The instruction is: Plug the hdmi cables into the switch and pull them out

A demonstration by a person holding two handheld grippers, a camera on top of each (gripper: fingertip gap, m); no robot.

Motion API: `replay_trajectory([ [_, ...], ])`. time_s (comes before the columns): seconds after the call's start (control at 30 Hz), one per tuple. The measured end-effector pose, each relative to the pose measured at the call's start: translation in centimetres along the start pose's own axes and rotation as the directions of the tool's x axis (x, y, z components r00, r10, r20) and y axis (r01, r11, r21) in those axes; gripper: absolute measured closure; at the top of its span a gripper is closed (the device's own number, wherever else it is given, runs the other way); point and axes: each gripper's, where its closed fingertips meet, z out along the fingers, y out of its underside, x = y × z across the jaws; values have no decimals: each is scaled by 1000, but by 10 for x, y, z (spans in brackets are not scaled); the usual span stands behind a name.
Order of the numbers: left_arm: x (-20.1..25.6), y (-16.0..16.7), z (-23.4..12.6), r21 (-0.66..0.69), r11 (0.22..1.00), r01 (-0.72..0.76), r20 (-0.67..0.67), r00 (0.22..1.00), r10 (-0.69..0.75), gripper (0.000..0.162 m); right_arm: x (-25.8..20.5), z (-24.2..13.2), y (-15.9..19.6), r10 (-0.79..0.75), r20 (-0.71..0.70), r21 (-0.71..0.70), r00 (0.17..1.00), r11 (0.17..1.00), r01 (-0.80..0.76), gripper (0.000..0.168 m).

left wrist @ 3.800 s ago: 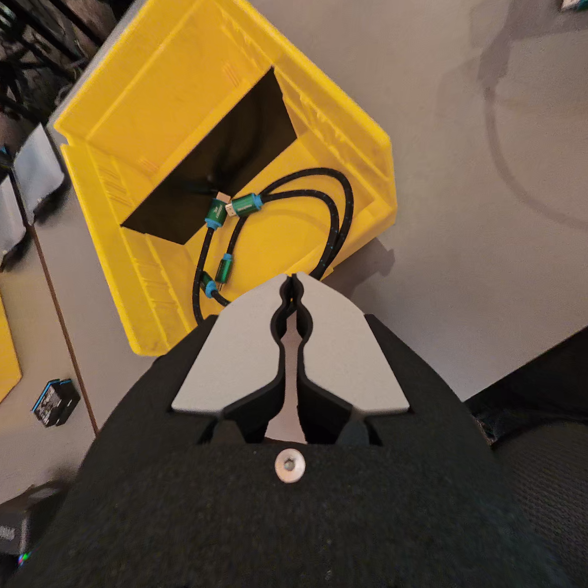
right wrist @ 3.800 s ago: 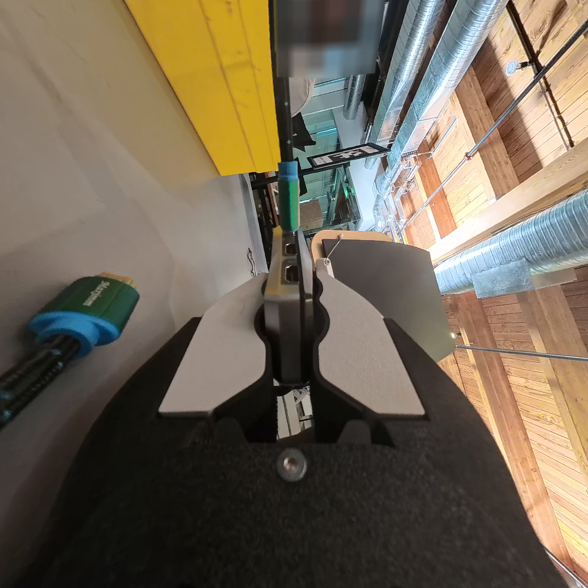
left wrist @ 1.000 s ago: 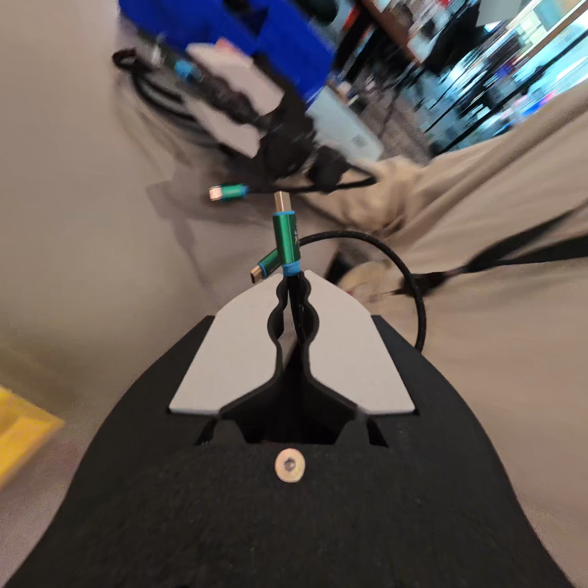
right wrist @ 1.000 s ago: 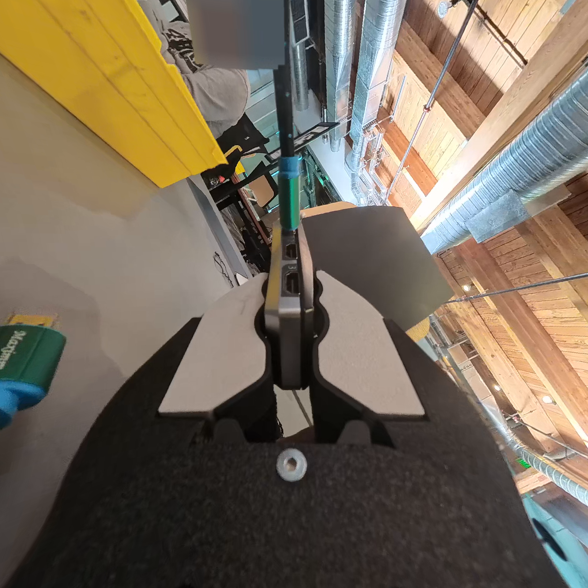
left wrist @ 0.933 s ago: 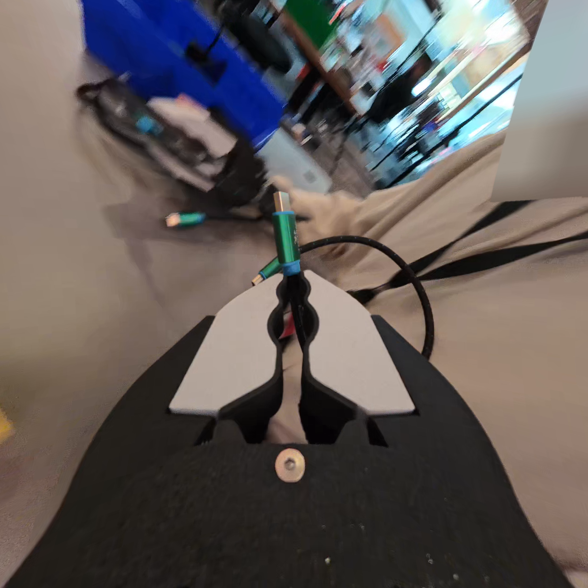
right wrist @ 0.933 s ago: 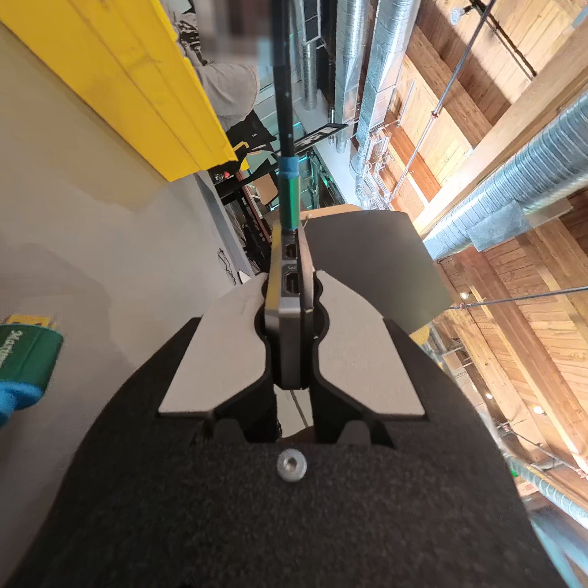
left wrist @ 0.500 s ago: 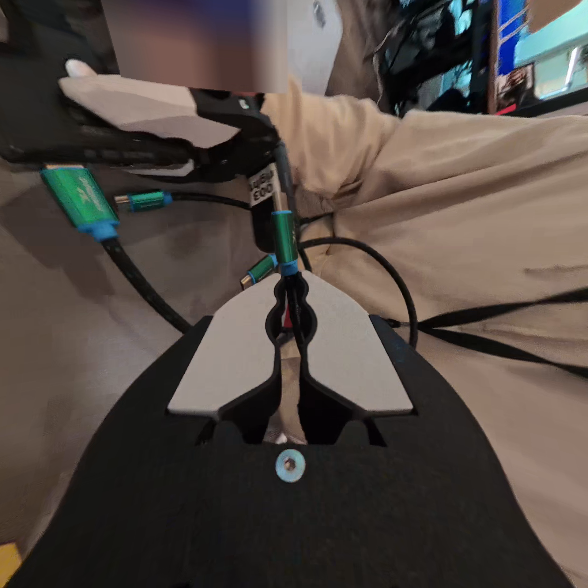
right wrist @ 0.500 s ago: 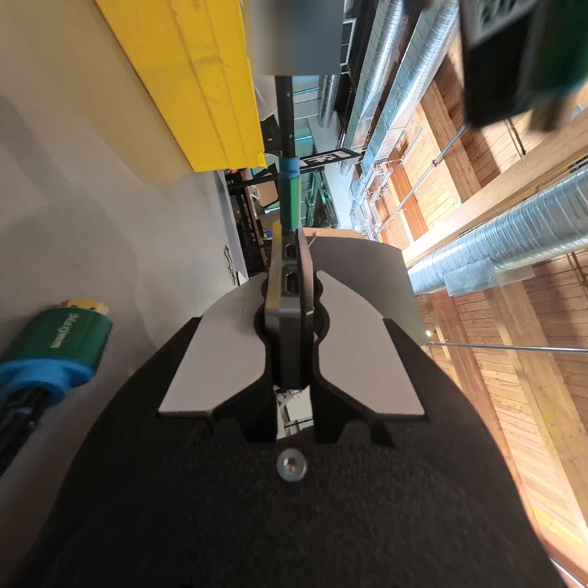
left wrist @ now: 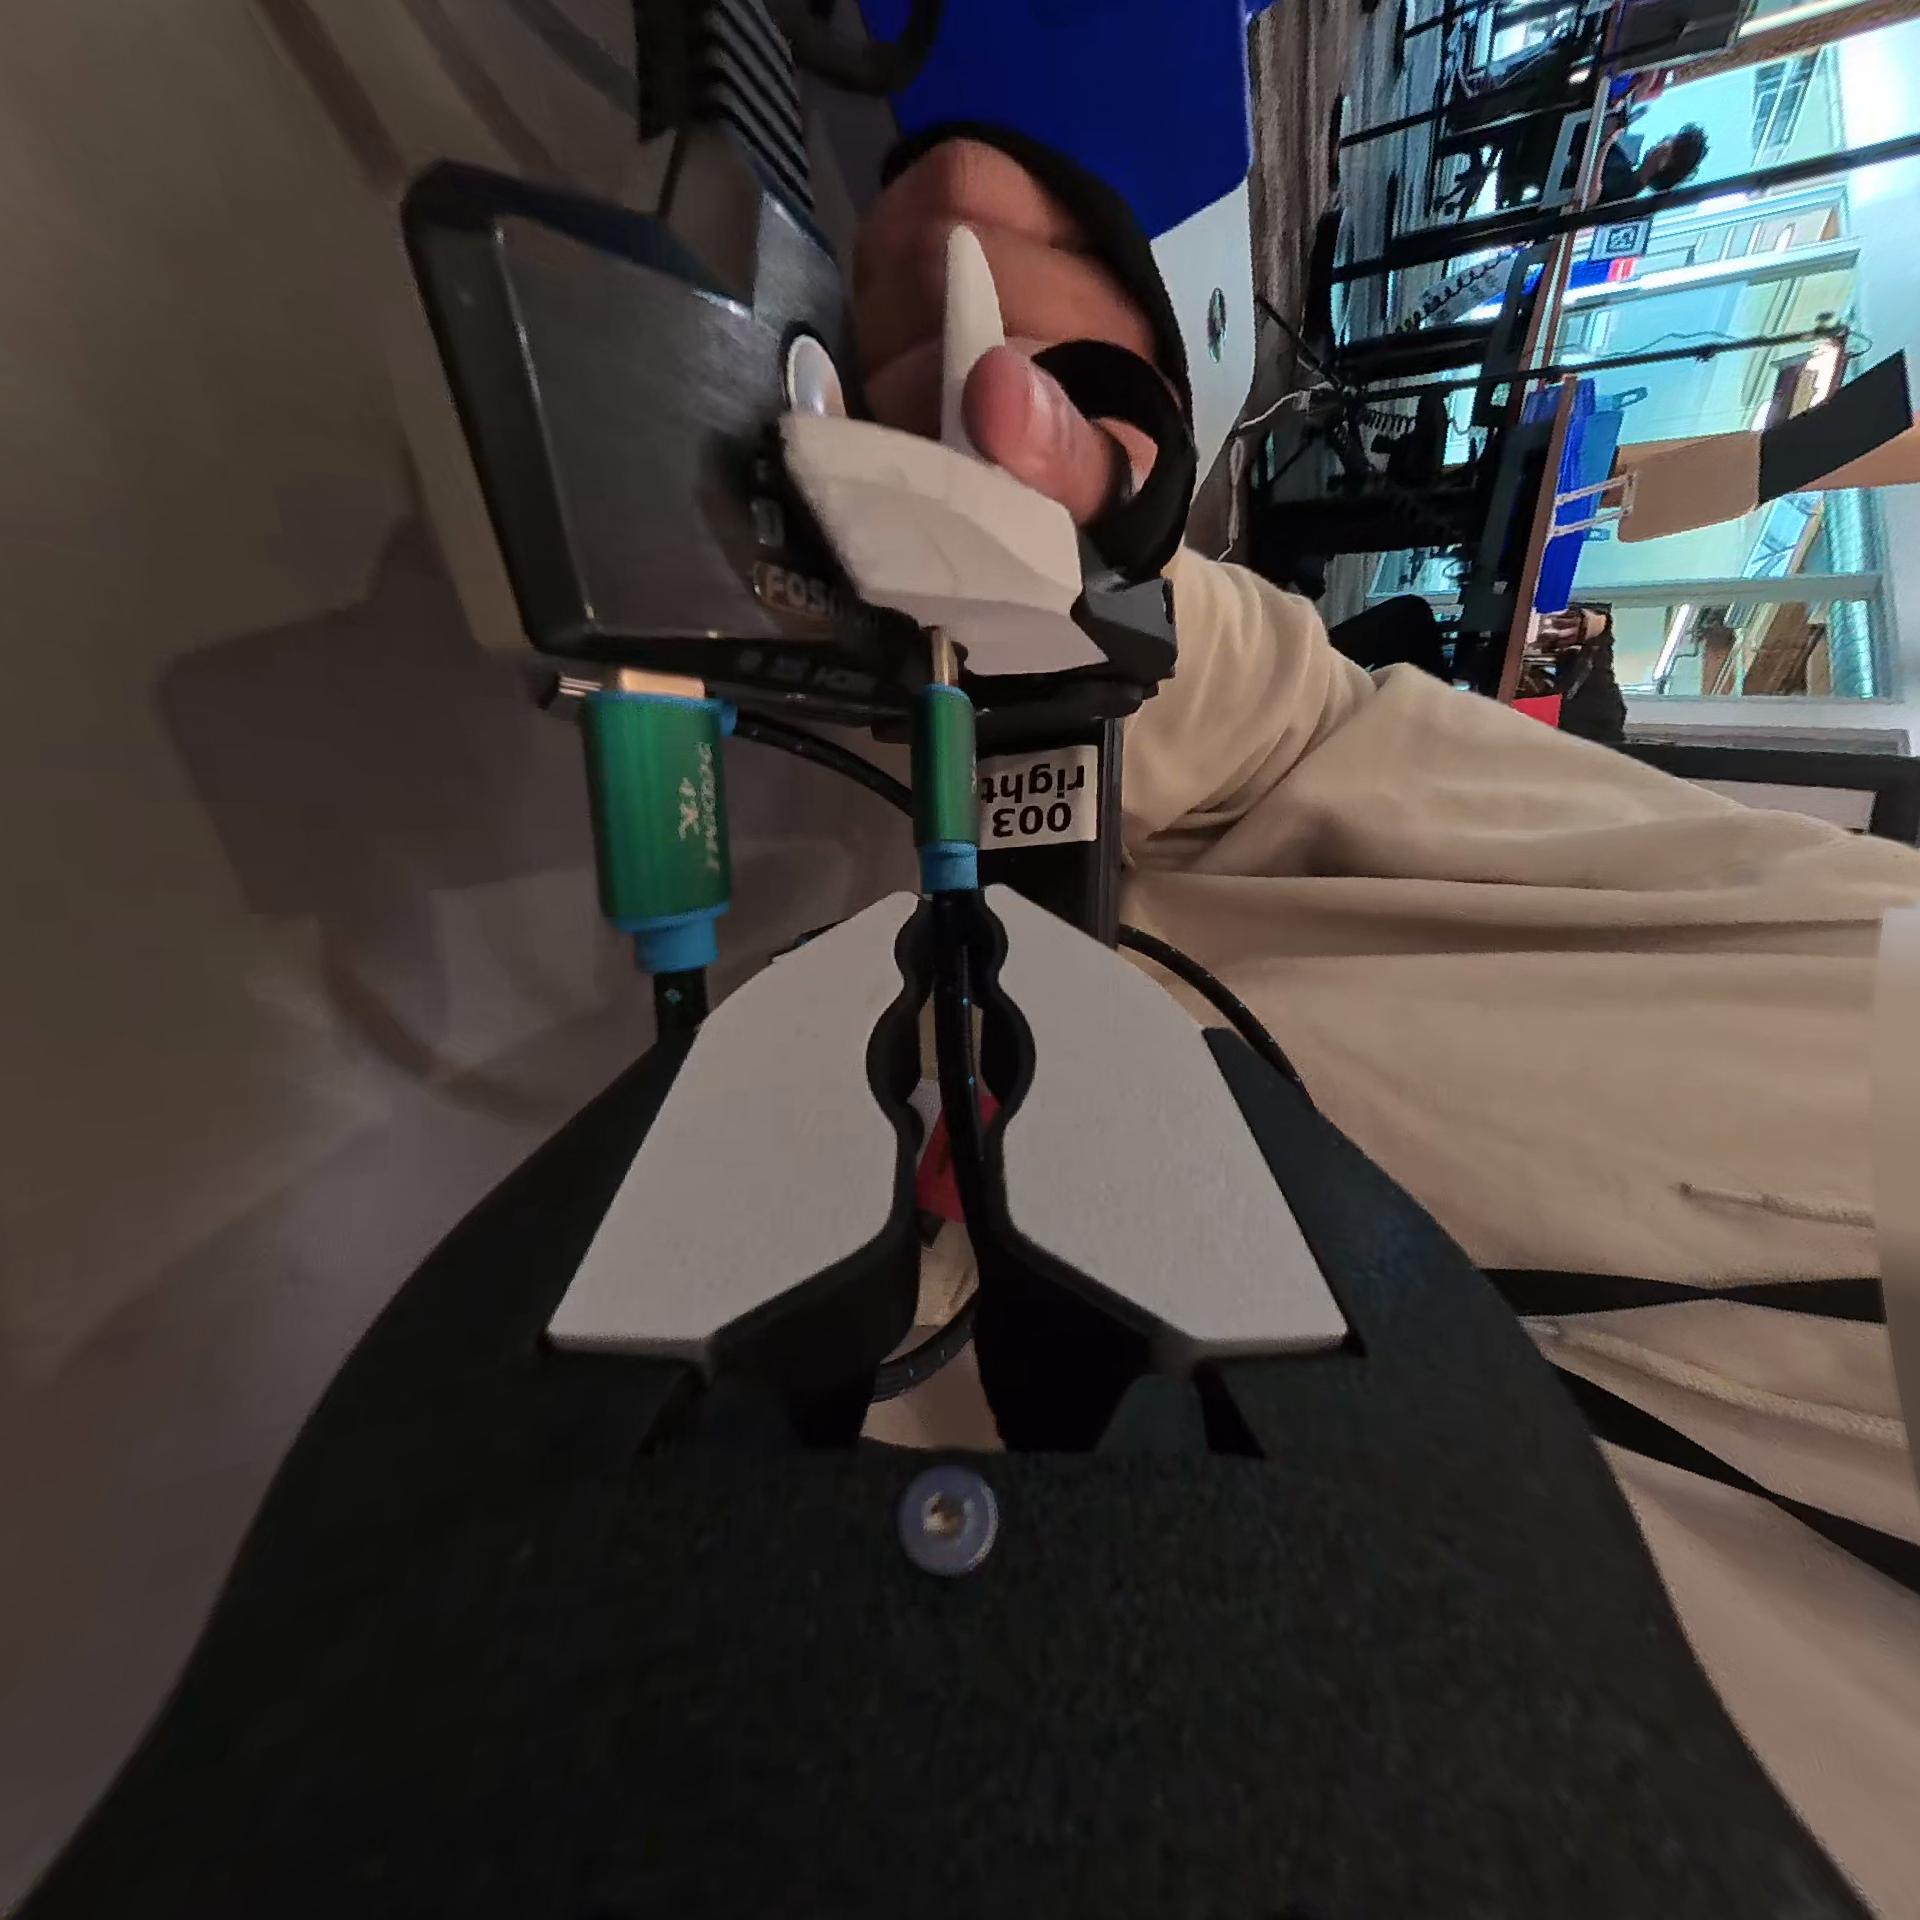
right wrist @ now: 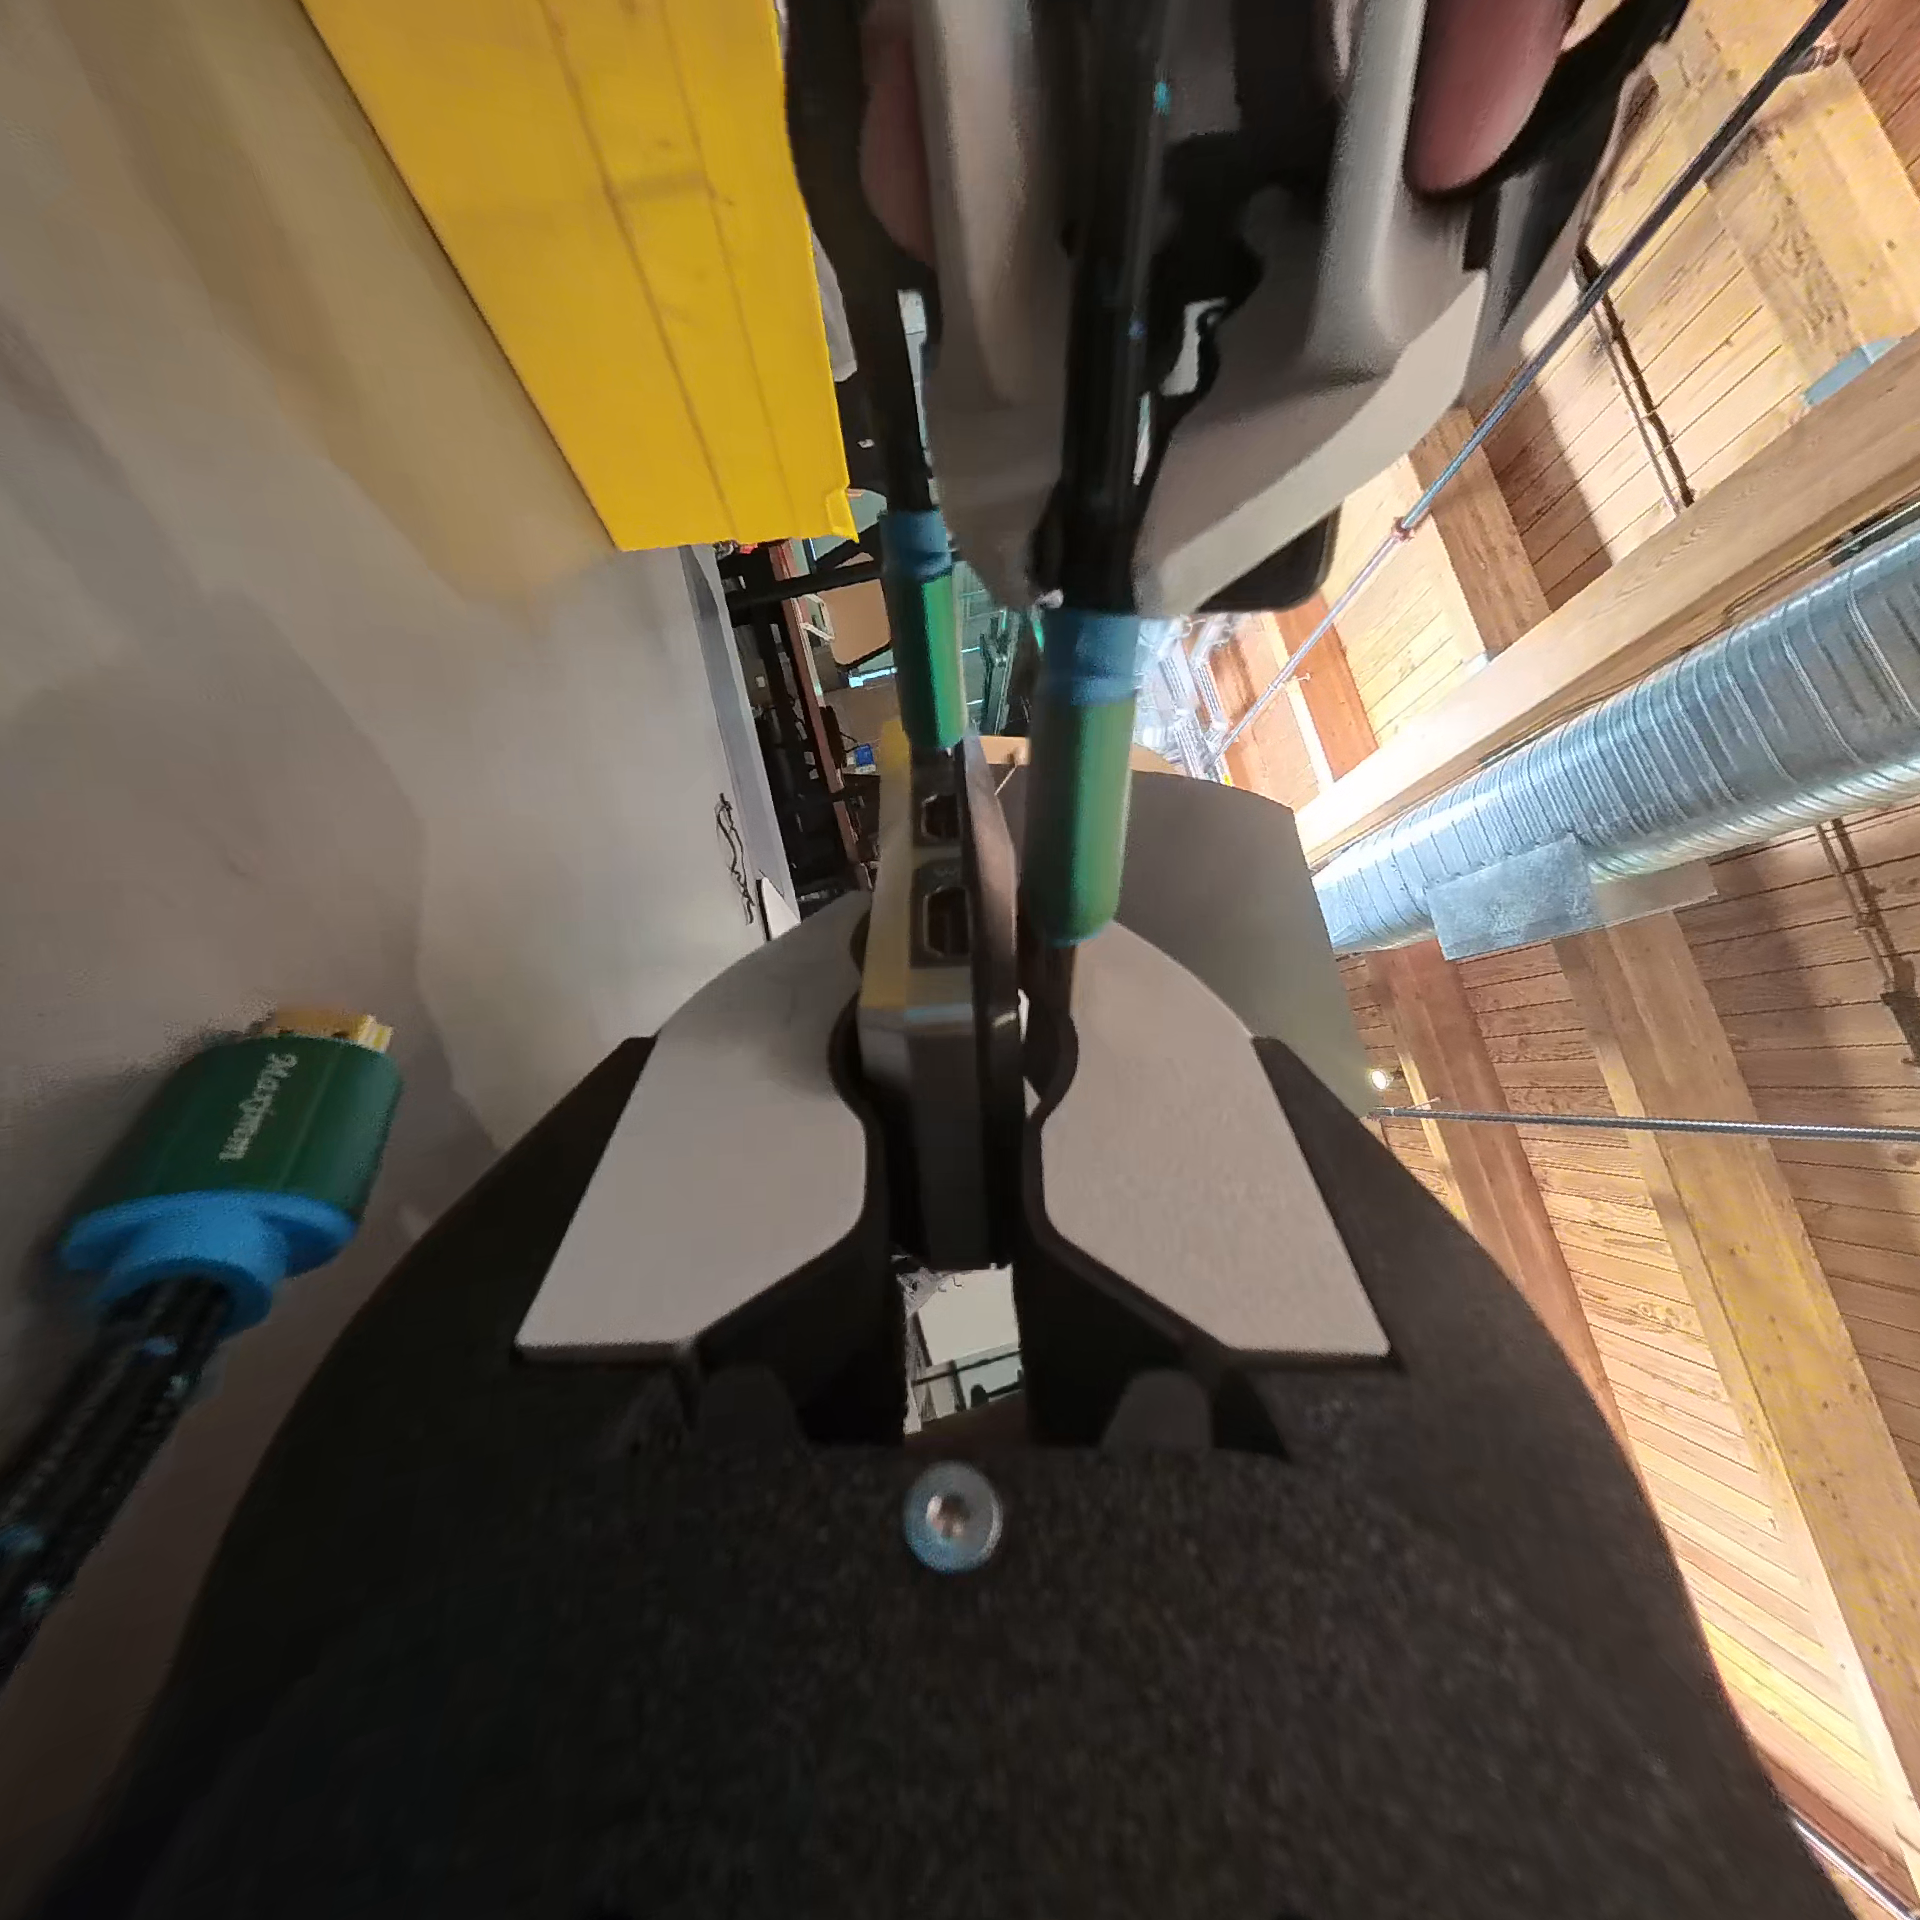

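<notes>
My left gripper (left wrist: 951, 906) is shut on a black braided HDMI cable (left wrist: 961, 1049) just below its green connector (left wrist: 945, 779). The connector's metal tip meets the port edge of the black switch (left wrist: 644, 416); I cannot tell whether it is in a port. My right gripper (right wrist: 966, 935) is shut on the switch (right wrist: 940, 1039), which shows edge-on with open ports. A second green connector (left wrist: 660, 810) is plugged into the switch and also shows in the right wrist view (right wrist: 925, 665). The held connector (right wrist: 1081, 821) lies along the switch's right side.
A loose green HDMI connector (right wrist: 249, 1132) lies on the grey table (right wrist: 312, 623) at the lower left. A yellow bin (right wrist: 623, 260) stands behind it. A person's hand (left wrist: 1018, 312) and beige sleeve (left wrist: 1455, 935) are close behind the switch. My right fingertips sit around 8 cm from my left ones.
My left gripper took a cable from the yellow bin and carried it over to the switch, and its connector now reaches the port edge. My right gripper has kept hold of the switch.
</notes>
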Motion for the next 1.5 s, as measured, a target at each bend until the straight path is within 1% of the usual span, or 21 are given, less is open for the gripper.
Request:
replay_trajectory([
  [0.13, 2, 7, 4, 42, 999, 25, -27, 999, -24, 156, 2, 2, 6, -14, -14, -33, 1000, 999, 13, 145],
  [0.27, -5, 1, 2, 140, 988, 68, -28, 997, -65, 157, 0, 2, 7, -20, -7, -44, 1000, 999, 20, 145],
  [0.43, -7, 5, -1, 156, 984, 89, -32, 996, -85, 157, 3, 1, 5, 5, -10, -37, 1000, 999, -6, 144],
  [0.6, 1, 2, -1, 180, 975, 126, -116, 988, -107, 157, 5, 1, 7, 36, -11, -42, 999, 998, -37, 144],
  [0.73, 4, -1, 0, 222, 966, 136, -150, 983, -104, 157, 5, 1, 8, 37, -11, -46, 999, 998, -38, 144],
  [0.93, -7, 0, 5, 267, 961, 71, -17, 997, -69, 157, 4, 2, 11, 21, -15, -73, 1000, 997, -22, 144],
  [1.17, -13, -1, 4, 275, 958, 87, 18, 995, -95, 157, 5, 1, 13, 37, -14, -81, 999, 996, -38, 143],
  [1.2, -13, -1, 5, 280, 955, 99, 7, 994, -105, 158, 5, 1, 12, 26, -15, -84, 1000, 996, -27, 144],
  [1.3, -7, -4, 7, 291, 946, 147, -91, 988, -125, 158, 5, 1, 15, 33, -15, -88, 999, 995, -34, 143],
  [1.43, -3, -2, 12, 275, 946, 174, -156, 979, -134, 157, 5, 0, 14, 31, -11, -87, 999, 996, -32, 143],
  [1.5, -3, -2, 14, 269, 947, 174, -158, 978, -135, 157, 4, 0, 14, 29, -10, -87, 1000, 996, -30, 143],
])
